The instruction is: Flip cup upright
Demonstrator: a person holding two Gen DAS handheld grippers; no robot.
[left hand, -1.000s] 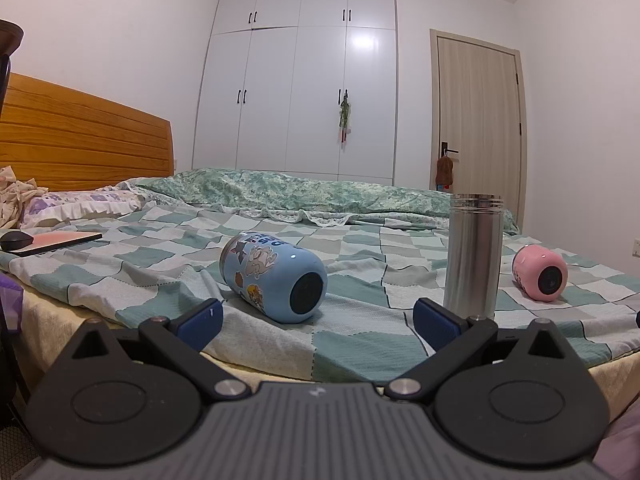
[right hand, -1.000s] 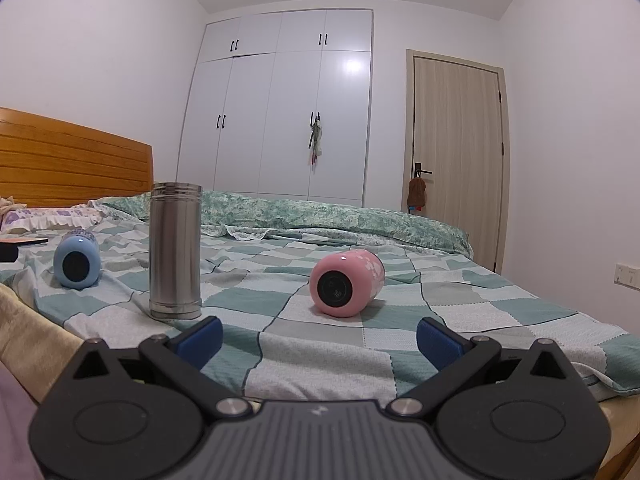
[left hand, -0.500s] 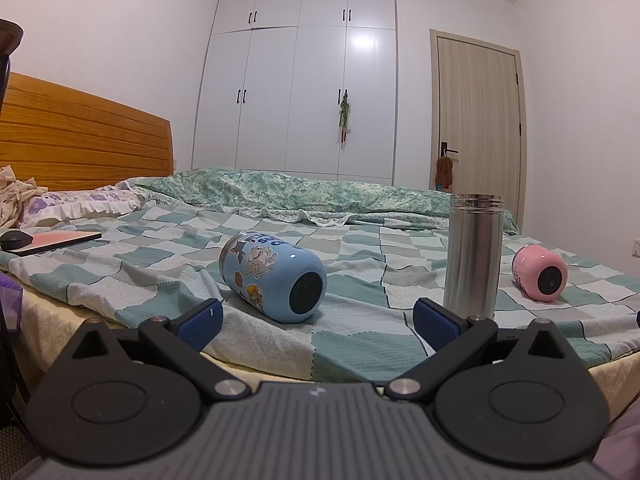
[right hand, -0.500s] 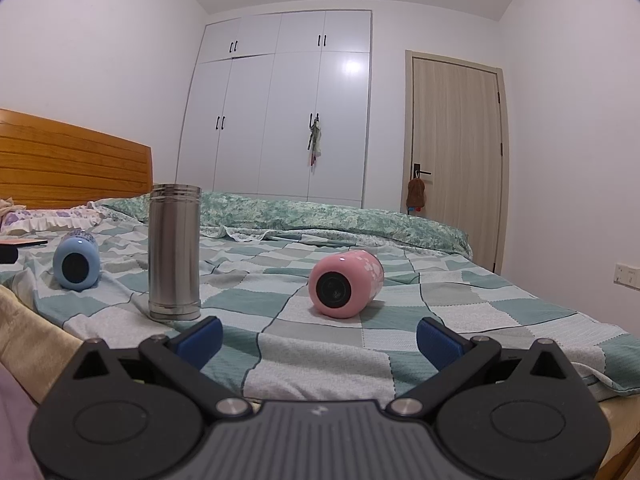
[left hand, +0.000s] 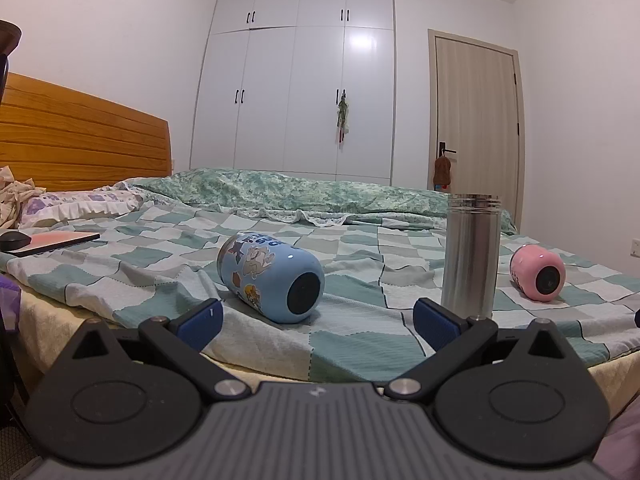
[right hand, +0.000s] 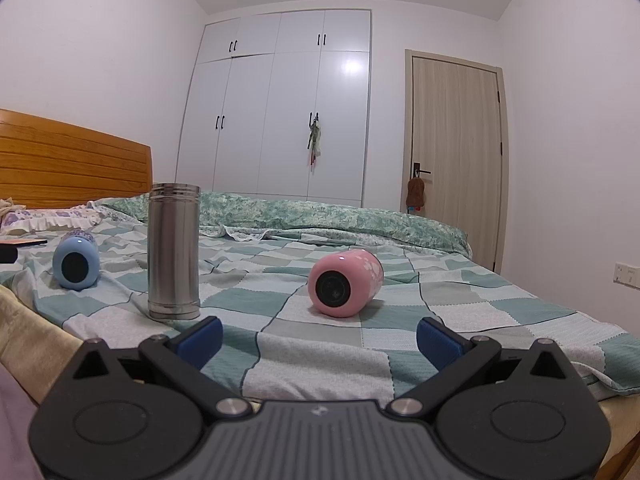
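Observation:
A blue cartoon-print cup (left hand: 269,276) lies on its side on the checked bedspread, its dark end facing me, just beyond my open, empty left gripper (left hand: 318,322). It also shows at the left in the right wrist view (right hand: 76,264). A pink cup (right hand: 344,283) lies on its side ahead of my open, empty right gripper (right hand: 320,340); it shows at the right in the left wrist view (left hand: 538,273). A steel flask (left hand: 471,254) stands upright between the two cups, also seen in the right wrist view (right hand: 173,257).
The bed (left hand: 352,320) has a near edge just under both grippers. A wooden headboard (left hand: 80,144) and pillows (left hand: 76,206) are at the left. A flat pad with a black mouse (left hand: 14,240) lies at far left. A rumpled green quilt (right hand: 320,214), wardrobe and door stand behind.

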